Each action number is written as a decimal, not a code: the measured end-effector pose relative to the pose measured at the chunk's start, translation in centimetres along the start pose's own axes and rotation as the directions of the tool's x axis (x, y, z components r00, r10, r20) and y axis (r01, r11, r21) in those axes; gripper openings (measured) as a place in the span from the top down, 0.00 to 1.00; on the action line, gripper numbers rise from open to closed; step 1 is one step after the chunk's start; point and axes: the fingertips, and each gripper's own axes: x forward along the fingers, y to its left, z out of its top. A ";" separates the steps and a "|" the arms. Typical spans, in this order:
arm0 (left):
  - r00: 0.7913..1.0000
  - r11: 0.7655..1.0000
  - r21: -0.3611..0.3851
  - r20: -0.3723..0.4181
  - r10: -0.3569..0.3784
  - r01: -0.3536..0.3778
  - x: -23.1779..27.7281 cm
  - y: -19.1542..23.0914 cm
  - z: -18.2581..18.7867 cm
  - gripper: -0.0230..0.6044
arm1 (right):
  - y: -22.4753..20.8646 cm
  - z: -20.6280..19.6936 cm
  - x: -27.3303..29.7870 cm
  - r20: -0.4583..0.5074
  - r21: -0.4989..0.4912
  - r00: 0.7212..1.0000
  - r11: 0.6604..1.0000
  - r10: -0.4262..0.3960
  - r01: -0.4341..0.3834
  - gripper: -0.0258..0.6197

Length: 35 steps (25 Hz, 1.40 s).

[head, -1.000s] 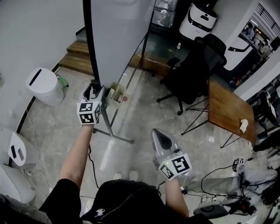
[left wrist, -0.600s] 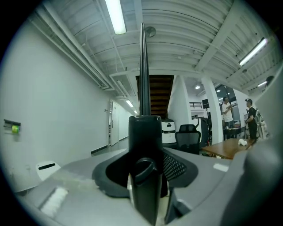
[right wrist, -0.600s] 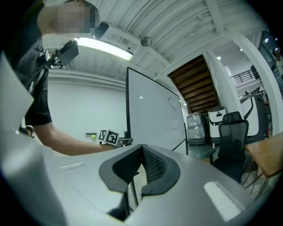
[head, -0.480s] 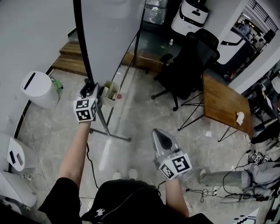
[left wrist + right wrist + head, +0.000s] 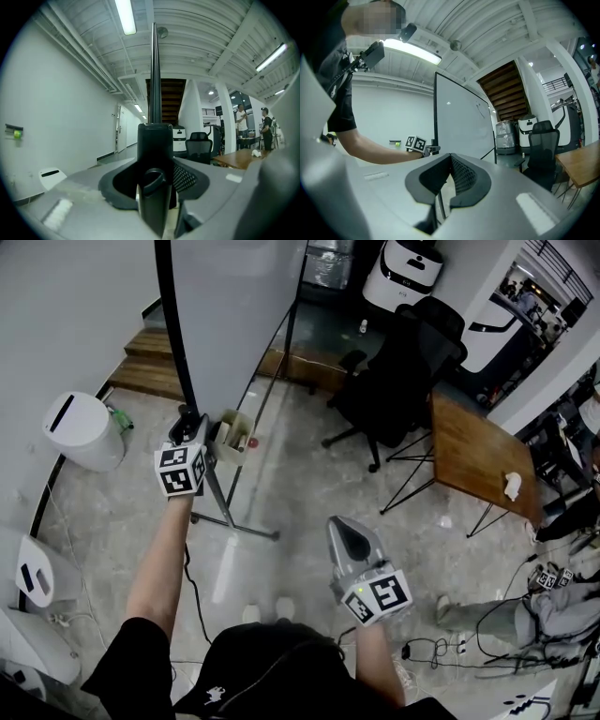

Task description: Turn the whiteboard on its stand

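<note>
The whiteboard stands upright on a wheeled metal stand, seen almost edge-on in the head view. My left gripper is at the board's near black frame edge, just above the marker tray. In the left gripper view the black frame runs straight up between the jaws, and the left gripper is shut on it. My right gripper hangs lower and to the right, clear of the board, with nothing in it. The right gripper is shut and faces the whiteboard.
A white bin stands to the left of the stand, and wooden steps lie behind it. A black office chair and a wooden table are to the right. Cables lie on the floor at lower right.
My left gripper has shifted a little along the board's edge and its jaws have closed onto the black frame. The right gripper has stayed where it was.
</note>
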 end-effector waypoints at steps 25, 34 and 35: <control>1.000 1.000 0.000 -0.004 0.010 -0.010 -12.0 -0.7 -1.2 0.66 | 1.4 0.6 -0.9 0.019 0.000 0.998 0.998 0.064 -0.064 0.95; 1.000 1.000 0.009 -0.002 0.011 -0.011 -14.1 -1.3 -1.5 0.66 | 1.8 0.4 -0.3 0.027 0.012 0.995 0.995 0.095 -0.095 0.95; 1.000 1.000 0.010 -0.001 0.009 -0.009 -14.2 -1.2 -1.6 0.66 | 2.0 0.5 -0.3 0.030 0.011 0.995 0.995 0.099 -0.099 0.95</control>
